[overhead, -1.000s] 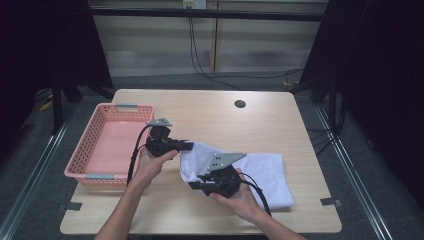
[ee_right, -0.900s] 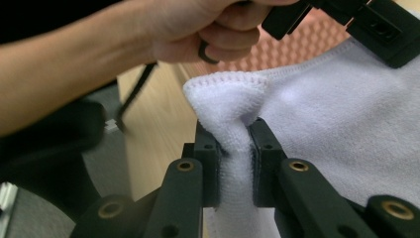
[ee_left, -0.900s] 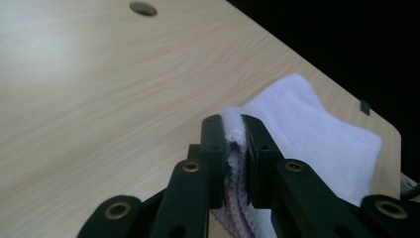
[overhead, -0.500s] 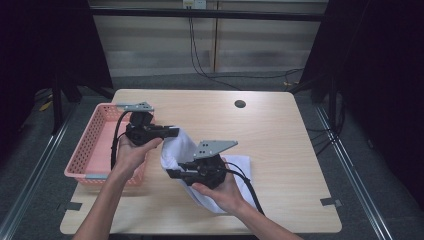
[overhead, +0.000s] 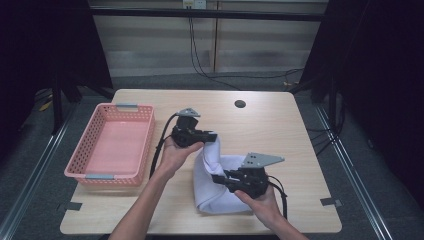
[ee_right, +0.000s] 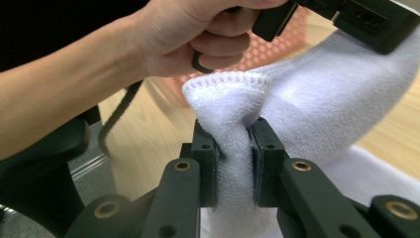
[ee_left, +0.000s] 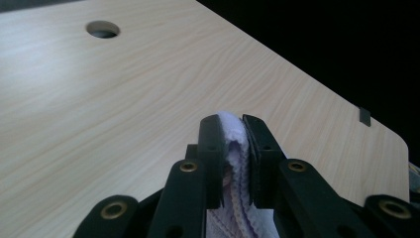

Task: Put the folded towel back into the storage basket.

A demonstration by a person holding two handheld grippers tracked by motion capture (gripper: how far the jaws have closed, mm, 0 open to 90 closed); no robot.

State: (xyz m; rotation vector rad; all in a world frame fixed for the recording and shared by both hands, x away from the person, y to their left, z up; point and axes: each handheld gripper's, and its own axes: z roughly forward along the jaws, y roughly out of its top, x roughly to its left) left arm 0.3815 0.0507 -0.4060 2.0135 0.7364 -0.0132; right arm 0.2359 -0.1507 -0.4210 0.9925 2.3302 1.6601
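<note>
Towel [overhead: 215,180] is hanging between 2 grippers above the table [overhead: 280,125]: left gripper [overhead: 212,136] is clamping its upper edge, right gripper [overhead: 216,178] is pinching a fold lower down, seemingly lifting it.

My black left tool [overhead: 212,136] and black right tool [overhead: 218,178] grip a white towel [overhead: 212,192] with pale lilac edge stitching, on the light woodgrain bench [overhead: 280,125] beside a pink perforated basket [overhead: 85,167].

Left gripper [overhead: 212,136] raised mid-table, jaws clamped — right gripper [overhead: 218,178] nearer the person, clamped too.
</note>
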